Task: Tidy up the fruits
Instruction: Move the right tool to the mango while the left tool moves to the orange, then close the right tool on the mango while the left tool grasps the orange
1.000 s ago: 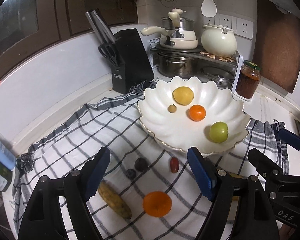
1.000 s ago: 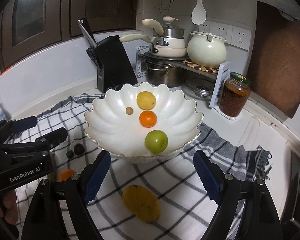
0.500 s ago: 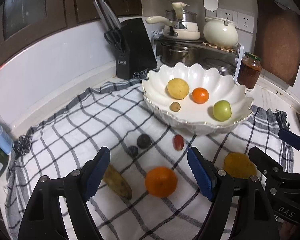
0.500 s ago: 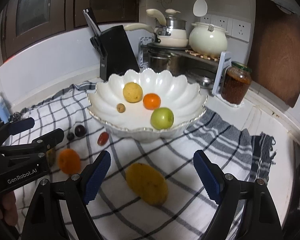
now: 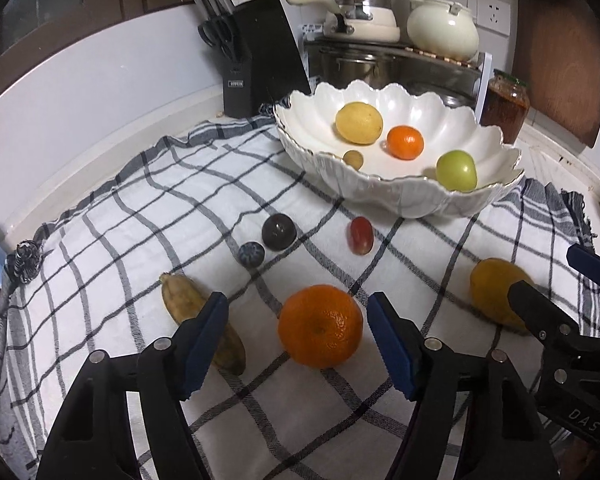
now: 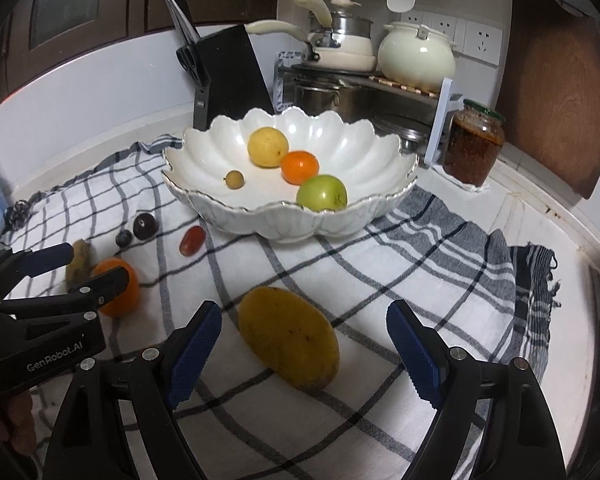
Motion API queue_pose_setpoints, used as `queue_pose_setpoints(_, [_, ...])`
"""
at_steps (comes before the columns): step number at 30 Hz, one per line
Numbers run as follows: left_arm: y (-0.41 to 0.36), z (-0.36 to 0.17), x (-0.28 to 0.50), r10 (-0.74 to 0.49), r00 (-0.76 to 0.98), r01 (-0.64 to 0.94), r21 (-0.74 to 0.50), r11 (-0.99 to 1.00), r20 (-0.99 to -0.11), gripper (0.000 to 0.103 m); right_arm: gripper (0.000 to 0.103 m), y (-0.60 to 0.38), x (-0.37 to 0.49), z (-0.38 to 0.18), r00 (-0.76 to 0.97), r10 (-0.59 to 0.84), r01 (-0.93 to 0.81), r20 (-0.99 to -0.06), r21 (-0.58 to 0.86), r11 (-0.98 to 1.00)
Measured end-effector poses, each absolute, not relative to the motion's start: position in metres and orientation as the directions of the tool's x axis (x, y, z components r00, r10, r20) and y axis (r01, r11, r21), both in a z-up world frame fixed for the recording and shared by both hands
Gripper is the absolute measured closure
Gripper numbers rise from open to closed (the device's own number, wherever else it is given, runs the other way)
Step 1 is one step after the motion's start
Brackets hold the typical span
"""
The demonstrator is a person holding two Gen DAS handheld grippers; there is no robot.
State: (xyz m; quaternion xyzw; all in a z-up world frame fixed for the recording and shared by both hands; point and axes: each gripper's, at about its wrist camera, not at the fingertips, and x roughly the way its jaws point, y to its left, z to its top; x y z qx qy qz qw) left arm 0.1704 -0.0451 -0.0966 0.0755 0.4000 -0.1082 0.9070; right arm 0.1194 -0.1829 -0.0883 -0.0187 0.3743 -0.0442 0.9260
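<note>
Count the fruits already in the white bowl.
4. In the bowl: yellow fruit at the back, orange beside it, green apple at the front rim, small brown fruit left. None looks hidden.

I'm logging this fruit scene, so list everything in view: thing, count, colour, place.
bowl: 1, white, on cloth
lemon: 1, yellow, in bowl
small orange: 1, orange, in bowl
apple: 1, green, in bowl
longan: 1, tan, in bowl
cloth: 1, checked, on counter
big orange: 1, orange, between left jaws, untouched
mango: 1, yellow, between right jaws, untouched
grape: 1, red, on cloth
plum: 1, dark, on cloth
blueberry: 1, blue, beside plum
banana: 1, browned, on cloth
jar: 1, brown, right of bowl
knife block: 1, black, behind bowl
left gripper: closing
right gripper: open
</note>
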Motion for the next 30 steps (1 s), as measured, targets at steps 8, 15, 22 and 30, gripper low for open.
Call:
queue_pose_setpoints(8, [-0.048, -0.106, 0.174, -0.144, 0.649, 0.262, 0.041, 0.964, -0.747, 0.033, 0.018, -0.189, 0.126, -0.103, 0.698, -0.081, 0.066, -0.712, -0.048, 0.997])
queue_pose_setpoints(15, [-0.05, -0.121, 0.178, -0.157, 0.613, 0.269, 0.017, 0.963, -0.775, 0.039, 0.018, -0.19, 0.132, -0.116, 0.679, -0.071, 0.053, -0.731, -0.048, 0.997])
queue_pose_setpoints(22, [-0.054, -0.126, 0.179, -0.171, 0.592, 0.283, 0.004, 0.959, -0.788, 0.054, 0.037, -0.189, 0.133, -0.128, 0.658, -0.019, 0.018, -0.752, -0.009, 1.0])
queue_pose_setpoints(30, [-0.055, -0.126, 0.177, -0.167, 0.587, 0.281, 0.005, 0.96, -0.792, 0.057, 0.045, -0.189, 0.132, -0.128, 0.655, -0.001, 0.009, -0.756, 0.007, 1.0])
